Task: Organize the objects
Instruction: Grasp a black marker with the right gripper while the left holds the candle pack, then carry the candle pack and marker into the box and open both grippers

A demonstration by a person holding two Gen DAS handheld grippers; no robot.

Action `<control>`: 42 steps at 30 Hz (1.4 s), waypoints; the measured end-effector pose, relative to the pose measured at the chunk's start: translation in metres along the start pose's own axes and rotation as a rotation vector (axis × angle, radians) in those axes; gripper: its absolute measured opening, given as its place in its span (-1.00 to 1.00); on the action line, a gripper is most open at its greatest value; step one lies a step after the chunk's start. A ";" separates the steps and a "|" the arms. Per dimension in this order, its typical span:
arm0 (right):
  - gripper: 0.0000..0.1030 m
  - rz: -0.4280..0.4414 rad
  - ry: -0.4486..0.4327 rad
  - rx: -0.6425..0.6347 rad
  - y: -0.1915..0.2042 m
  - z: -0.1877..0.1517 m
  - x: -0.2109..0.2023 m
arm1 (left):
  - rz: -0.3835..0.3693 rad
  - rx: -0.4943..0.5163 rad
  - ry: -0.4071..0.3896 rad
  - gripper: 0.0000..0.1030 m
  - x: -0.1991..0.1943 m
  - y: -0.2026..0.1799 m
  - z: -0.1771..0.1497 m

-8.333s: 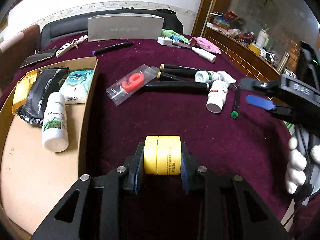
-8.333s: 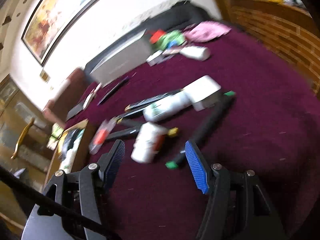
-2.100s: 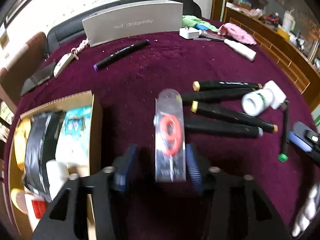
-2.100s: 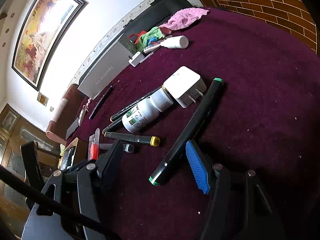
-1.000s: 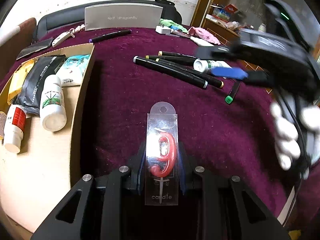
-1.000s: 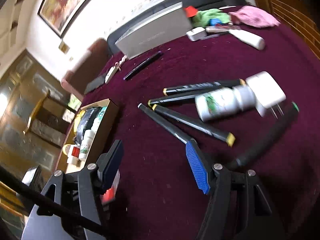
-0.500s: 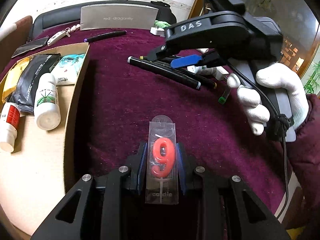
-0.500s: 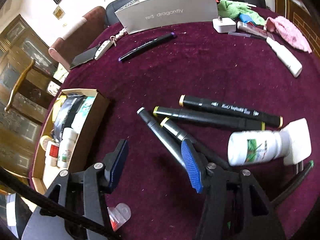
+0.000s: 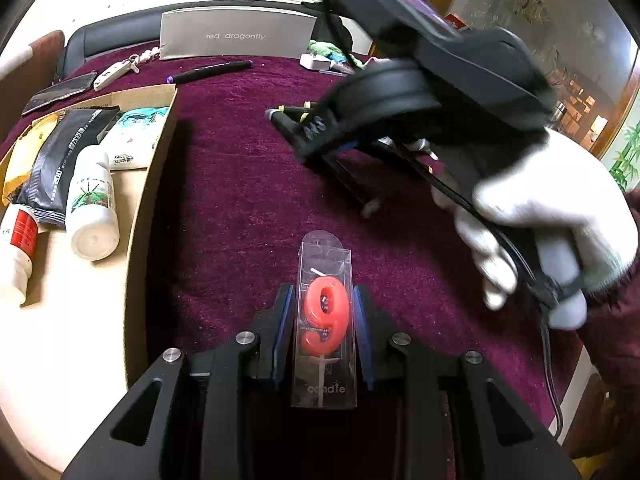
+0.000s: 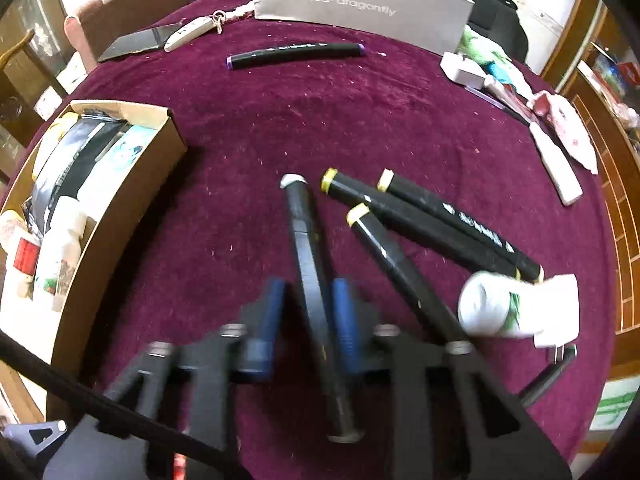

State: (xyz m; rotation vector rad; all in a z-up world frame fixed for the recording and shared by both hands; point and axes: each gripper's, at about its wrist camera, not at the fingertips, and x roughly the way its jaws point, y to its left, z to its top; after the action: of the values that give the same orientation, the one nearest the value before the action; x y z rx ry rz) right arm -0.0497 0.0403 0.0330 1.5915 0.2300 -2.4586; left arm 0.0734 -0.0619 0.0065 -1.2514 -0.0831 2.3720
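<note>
Brown cardboard box (image 9: 154,184) sits at the far left of my left-wrist view, open-topped on the maroon velvet tablecloth (image 9: 240,200). Inside it I see a white plastic bottle with a green label (image 9: 93,208), a black foil sachet (image 9: 66,164), a pale blue packet (image 9: 136,136) and a white tube with a red band (image 9: 18,252).

Moving right, my left gripper (image 9: 324,334) has its jaws drawn in close on a clear plastic pack holding a red number-nine candle (image 9: 325,320); the blue pads press both long edges of the pack, which stands up between them just right of the box wall.

Further right, my right gripper (image 10: 306,318) is over the loose markers, gripped by a hand in a white knitted glove (image 9: 552,216). Its jaws have just been closing, and in the right-wrist view a black marker with a grey cap (image 10: 310,280) lies between the blue pads (image 10: 344,312), with the right pad against it. That part is blurred, but the jaws have come in as far as they go on the barrel.

Right of that marker lie three black markers with yellow caps (image 10: 404,216), fanned side by side. A white pill bottle (image 10: 492,308) lies at their lower ends, touching a white plug adapter (image 10: 560,308).
</note>
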 end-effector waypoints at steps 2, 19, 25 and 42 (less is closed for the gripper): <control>-0.77 0.011 -0.003 0.016 -0.003 -0.010 -0.004 | -0.001 -0.001 -0.003 -0.52 0.000 -0.001 -0.001; -0.76 0.251 -0.243 0.183 -0.012 -0.075 -0.101 | -0.074 -0.080 -0.282 -0.52 -0.092 0.018 -0.017; -0.75 0.377 -0.264 0.171 0.018 -0.076 -0.117 | -0.020 -0.146 -0.338 -0.52 -0.122 0.057 -0.016; -0.75 0.561 -0.121 0.111 0.140 -0.045 -0.058 | 0.253 -0.297 -0.195 -0.52 -0.102 0.185 -0.018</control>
State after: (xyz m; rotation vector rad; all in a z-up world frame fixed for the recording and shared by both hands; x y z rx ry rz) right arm 0.0483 -0.0792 0.0654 1.3084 -0.3339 -2.1345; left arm 0.0695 -0.2728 0.0266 -1.2156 -0.3703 2.7772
